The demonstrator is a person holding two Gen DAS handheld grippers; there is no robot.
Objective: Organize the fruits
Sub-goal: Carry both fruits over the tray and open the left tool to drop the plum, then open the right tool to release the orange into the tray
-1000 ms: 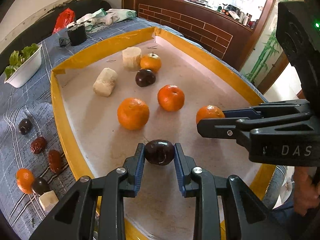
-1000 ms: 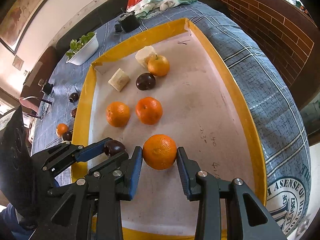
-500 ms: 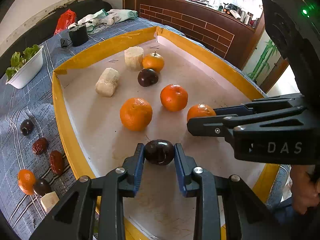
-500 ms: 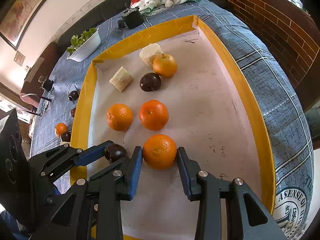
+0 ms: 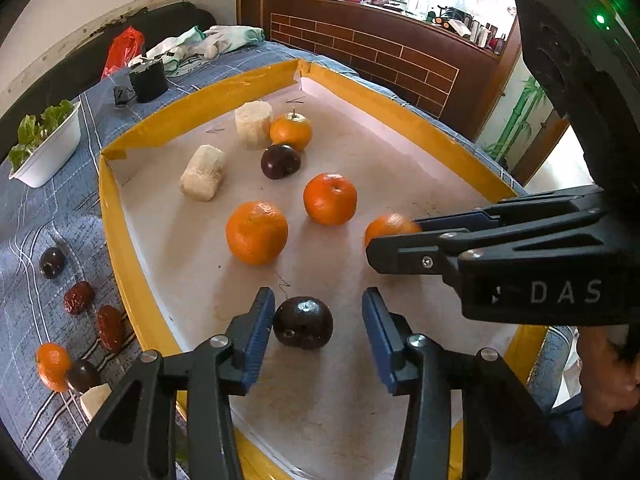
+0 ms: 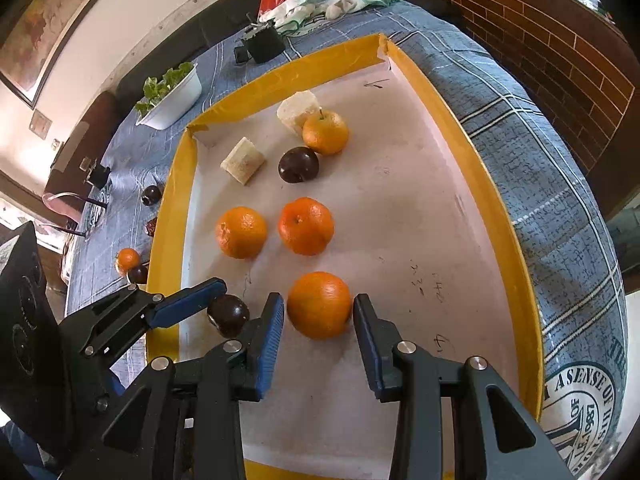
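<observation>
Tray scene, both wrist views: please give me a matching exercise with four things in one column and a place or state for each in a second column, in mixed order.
1. nearest dark plum
2. nearest orange
3. dates
4. white bowl

A. holds green leaves
B. between the pads of the right claw
C. wrinkled, dark red, on the cloth
D. loose on the tray, between the pads of the left claw

Pairs: 1-D, 2-B, 3-C, 4-A. The left claw's jaws have just been opening.
</observation>
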